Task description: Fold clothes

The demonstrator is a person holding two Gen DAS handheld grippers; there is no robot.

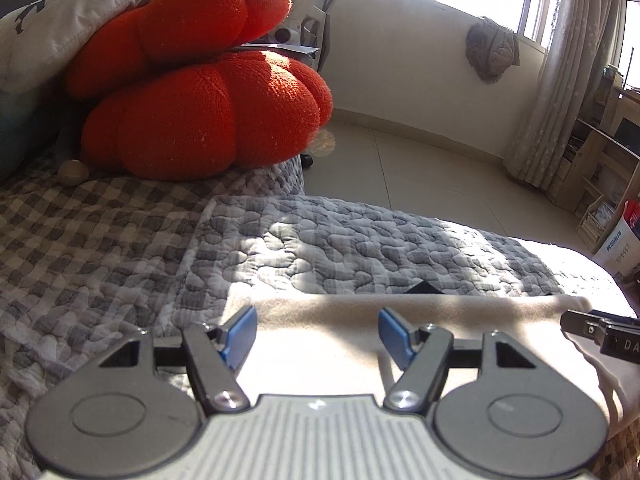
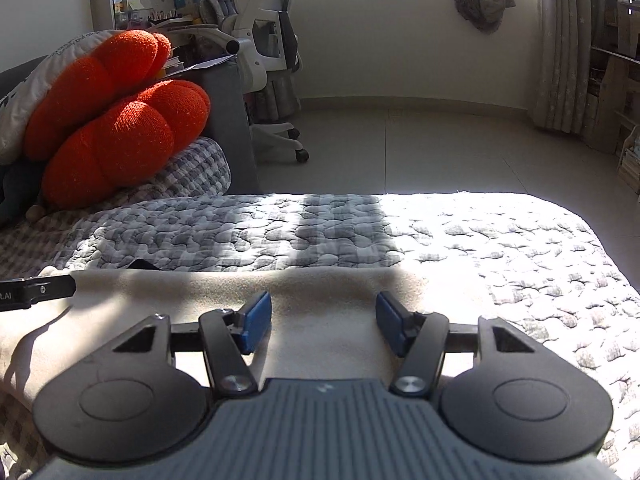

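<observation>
A beige garment [image 1: 320,344] lies flat on the grey checked quilt [image 1: 340,248]; its far edge runs straight across in front of both grippers. My left gripper [image 1: 317,326] hovers low over the garment's left part, open, its blue pads [image 1: 240,332] apart with only cloth beneath. My right gripper [image 2: 323,322] is over the same garment [image 2: 320,292] further right, also open, nothing pinched. Each gripper's tip shows at the edge of the other's view: the right gripper [image 1: 600,330] and the left gripper [image 2: 38,292]. A small black corner [image 1: 422,288] peeks out at the garment's far edge.
Orange knitted cushions [image 1: 200,92] and a white printed pillow [image 1: 60,20] are piled at the quilt's far left. Beyond the bed's edge lies tiled floor [image 2: 420,148], with a white swivel chair [image 2: 272,60], a curtain [image 2: 568,48] and wooden shelves [image 1: 600,168].
</observation>
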